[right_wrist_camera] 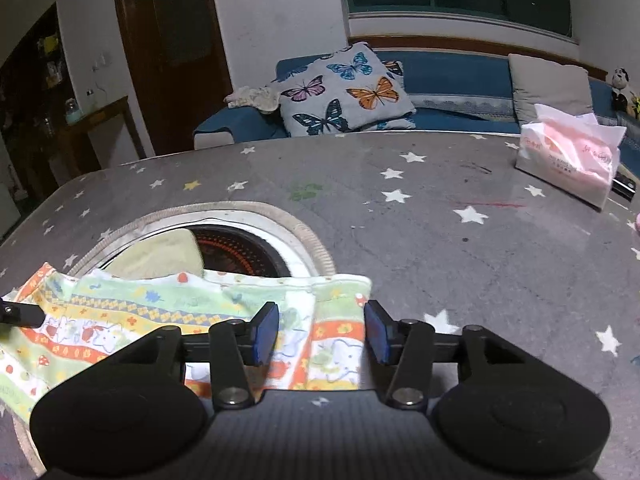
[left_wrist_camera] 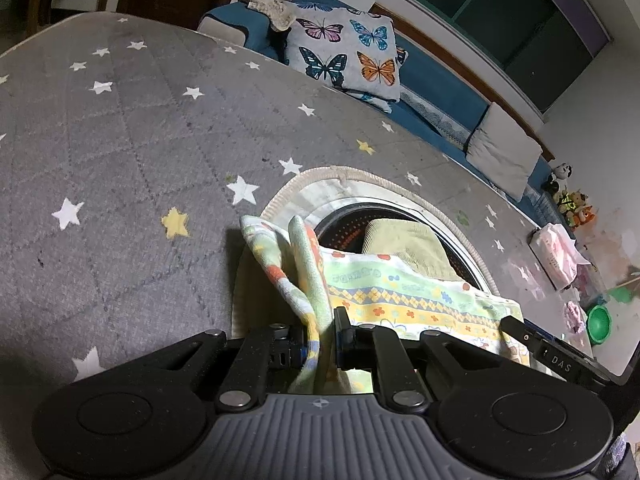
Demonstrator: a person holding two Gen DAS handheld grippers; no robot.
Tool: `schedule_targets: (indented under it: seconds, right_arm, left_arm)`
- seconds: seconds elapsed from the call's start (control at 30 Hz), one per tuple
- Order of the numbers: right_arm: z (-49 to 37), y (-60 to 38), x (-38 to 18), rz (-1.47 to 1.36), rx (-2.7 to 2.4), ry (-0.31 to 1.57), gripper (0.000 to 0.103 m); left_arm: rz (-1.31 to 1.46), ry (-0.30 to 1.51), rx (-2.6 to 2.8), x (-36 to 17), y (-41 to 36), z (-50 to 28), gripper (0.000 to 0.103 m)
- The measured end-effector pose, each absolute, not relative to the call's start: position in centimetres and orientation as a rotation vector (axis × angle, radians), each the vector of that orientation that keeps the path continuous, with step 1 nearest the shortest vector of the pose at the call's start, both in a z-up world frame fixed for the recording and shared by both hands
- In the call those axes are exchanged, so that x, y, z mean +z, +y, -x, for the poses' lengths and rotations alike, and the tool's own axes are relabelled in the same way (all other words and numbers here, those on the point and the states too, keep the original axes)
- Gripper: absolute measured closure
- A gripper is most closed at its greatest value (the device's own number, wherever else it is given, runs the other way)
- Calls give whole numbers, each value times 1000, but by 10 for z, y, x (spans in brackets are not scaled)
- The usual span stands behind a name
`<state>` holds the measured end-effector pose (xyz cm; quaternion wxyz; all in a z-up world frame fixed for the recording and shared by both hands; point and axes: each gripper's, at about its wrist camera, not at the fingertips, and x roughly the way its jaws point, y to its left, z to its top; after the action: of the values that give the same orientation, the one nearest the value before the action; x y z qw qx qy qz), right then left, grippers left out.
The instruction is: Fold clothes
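A small patterned cloth [right_wrist_camera: 168, 312] in green, yellow and orange lies on the grey star-print table cover [right_wrist_camera: 440, 240], partly over a round opening [right_wrist_camera: 240, 248]. My left gripper [left_wrist_camera: 322, 340] is shut on a bunched edge of the cloth [left_wrist_camera: 400, 292], which rises between its fingers. My right gripper [right_wrist_camera: 320, 332] is open just above the cloth's right end, with one pad [right_wrist_camera: 266, 330] over the fabric and the other at its edge. The left gripper's tip [right_wrist_camera: 20, 314] shows at the far left of the right wrist view.
A folded yellow-green cloth [right_wrist_camera: 160, 258] sits inside the round opening. A pink tissue pack [right_wrist_camera: 568, 156] lies at the table's far right; a green bowl [left_wrist_camera: 598, 324] sits near it. Behind the table stands a blue sofa [right_wrist_camera: 448, 80] with a butterfly cushion [right_wrist_camera: 344, 92].
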<state>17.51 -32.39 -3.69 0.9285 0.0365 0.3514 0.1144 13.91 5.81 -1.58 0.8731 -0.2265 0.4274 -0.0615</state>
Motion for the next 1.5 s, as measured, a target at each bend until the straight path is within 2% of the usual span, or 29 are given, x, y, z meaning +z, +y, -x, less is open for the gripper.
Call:
schedule_targets:
  seconds: [0.07,0.17,0.33,0.63,0.97,1.13,1.23,1.27,1.3,1.37,1.5]
  right_arm:
    - [-174,-320,-37,-78,262,731,91]
    - [-166,-320,-33,-87,264,715,94]
    - [-144,-339,-8,-114,254,642,95]
    - [-102,-417,38,-118,68,534,95]
    - [-69,-511,38,-136,-149,528,95]
    - [-68,-537,26,-166,-199,544,95]
    - [-71,-548,12,-185,-218,582,92]
    - [-72,-550,8,-189,-223,592,88]
    - [-72,-549,6,-189,-215,597,87]
    - [-72,-542,5,-183,-189,603,86]
    - [-73,-528,3,-173,-137,615,86]
  left_arm:
    - [460,888,-126,-14,56,-139,90]
    - [432,871,-140,-4,48,-138,91]
    - [370,835,-203,19,24,-140,92]
    - [280,797,-398,46,-79,-161,93]
    - [158,812,-559,43,-199,-181,93]
    - [87,835,-572,31,-233,-186,92]
    - [35,831,-538,23,-239,-186,88]
    - [20,825,-527,22,-238,-185,82]
    - [9,822,-516,21,-236,-185,68]
    - [-7,807,-491,22,-233,-185,56]
    - [-24,805,-481,21,-233,-185,52]
